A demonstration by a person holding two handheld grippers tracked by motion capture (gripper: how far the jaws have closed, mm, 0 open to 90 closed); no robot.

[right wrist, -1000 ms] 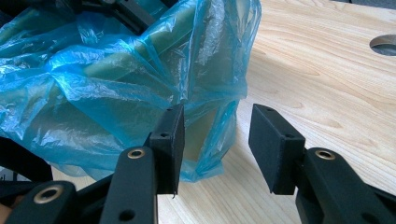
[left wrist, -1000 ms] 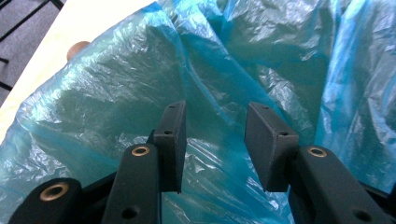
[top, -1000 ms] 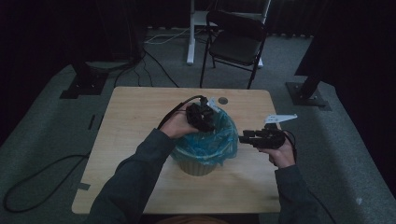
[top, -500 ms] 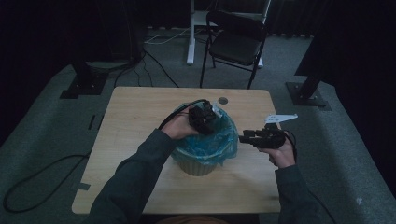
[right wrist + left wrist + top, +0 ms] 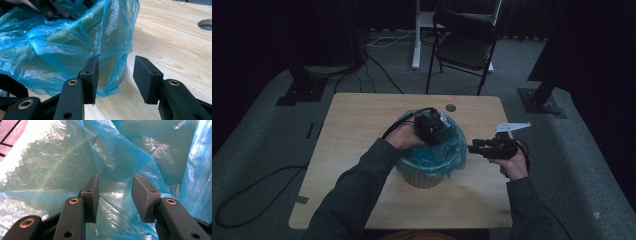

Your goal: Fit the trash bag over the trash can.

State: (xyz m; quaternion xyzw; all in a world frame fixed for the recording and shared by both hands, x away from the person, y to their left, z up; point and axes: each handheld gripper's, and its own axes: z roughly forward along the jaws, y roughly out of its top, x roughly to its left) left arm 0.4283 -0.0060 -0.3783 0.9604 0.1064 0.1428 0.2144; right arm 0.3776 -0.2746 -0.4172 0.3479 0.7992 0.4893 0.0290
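The blue bag sits in the bin near the middle of the table, its edge folded out over the rim along most of the way round. On the side facing our right hand a loose flap of the bag hangs down the bin's outer wall, nearly to the table. We judge the lining mostly done; what is left is to press the film into the bin and tidy that flap. Our left tool points down inside the bag, jaws spread, with only film between them. Our right tool waits just beside the bin, jaws also spread, holding nothing. Compared with a second ago, the left tool has shifted slightly toward the far rim, while the right tool has hardly moved.
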